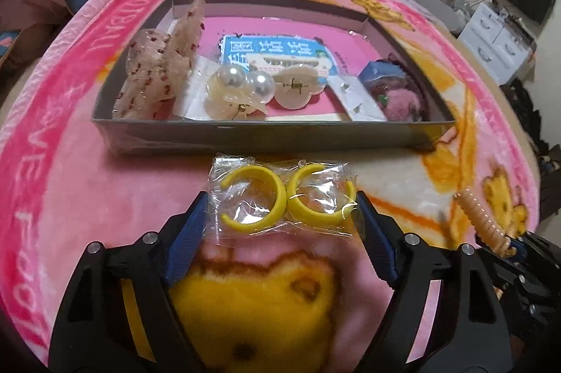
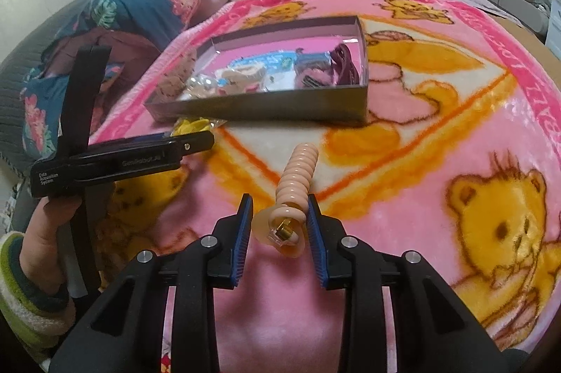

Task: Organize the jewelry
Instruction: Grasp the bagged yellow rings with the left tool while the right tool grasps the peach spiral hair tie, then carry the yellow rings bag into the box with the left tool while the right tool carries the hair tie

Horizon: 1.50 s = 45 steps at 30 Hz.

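A clear packet with two yellow hoop earrings [image 1: 282,197] lies on the pink blanket just in front of the grey box [image 1: 245,133]. My left gripper [image 1: 280,208] is open, its blue fingers on either side of the packet. My right gripper [image 2: 279,215] has its jaws on either side of a beige ribbed hair clip [image 2: 296,183]; the right pad touches it, a gap shows at the left. The clip also shows in the left wrist view [image 1: 482,220]. The box [image 2: 280,108] holds hair clips, pearl pieces and cards.
In the box are a spotted clear claw clip [image 1: 154,71], a pearl clip [image 1: 242,83], a blue card [image 1: 273,50] and a pink fluffy item [image 1: 403,96]. The left gripper's body [image 2: 122,159] and the hand holding it show in the right wrist view. Folded bedding [image 2: 140,8] lies behind.
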Each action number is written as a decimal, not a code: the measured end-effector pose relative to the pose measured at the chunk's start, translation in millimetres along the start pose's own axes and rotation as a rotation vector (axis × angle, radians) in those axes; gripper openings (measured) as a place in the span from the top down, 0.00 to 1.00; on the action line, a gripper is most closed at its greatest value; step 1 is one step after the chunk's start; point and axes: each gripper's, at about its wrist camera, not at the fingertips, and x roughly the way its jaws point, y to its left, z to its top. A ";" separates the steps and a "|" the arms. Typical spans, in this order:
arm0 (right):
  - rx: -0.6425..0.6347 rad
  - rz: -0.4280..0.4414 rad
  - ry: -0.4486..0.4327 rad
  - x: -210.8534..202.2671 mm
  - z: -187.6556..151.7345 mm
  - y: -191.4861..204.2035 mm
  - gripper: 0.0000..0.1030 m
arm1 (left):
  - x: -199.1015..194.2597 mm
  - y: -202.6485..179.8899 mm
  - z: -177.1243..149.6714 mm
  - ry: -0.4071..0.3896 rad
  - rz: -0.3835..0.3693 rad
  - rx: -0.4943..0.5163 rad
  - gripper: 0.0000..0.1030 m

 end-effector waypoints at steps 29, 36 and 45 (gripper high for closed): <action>-0.025 -0.010 -0.172 -2.6 95.4 1.5 0.72 | -68.4 45.5 58.5 -0.194 0.065 -0.032 0.29; -0.046 -0.041 -0.151 18.9 111.3 -2.0 0.72 | -49.9 41.9 72.7 -0.171 0.080 -0.010 0.29; -0.097 -0.059 -0.107 44.4 118.9 2.0 0.72 | -23.7 35.3 86.5 -0.128 0.070 0.011 0.29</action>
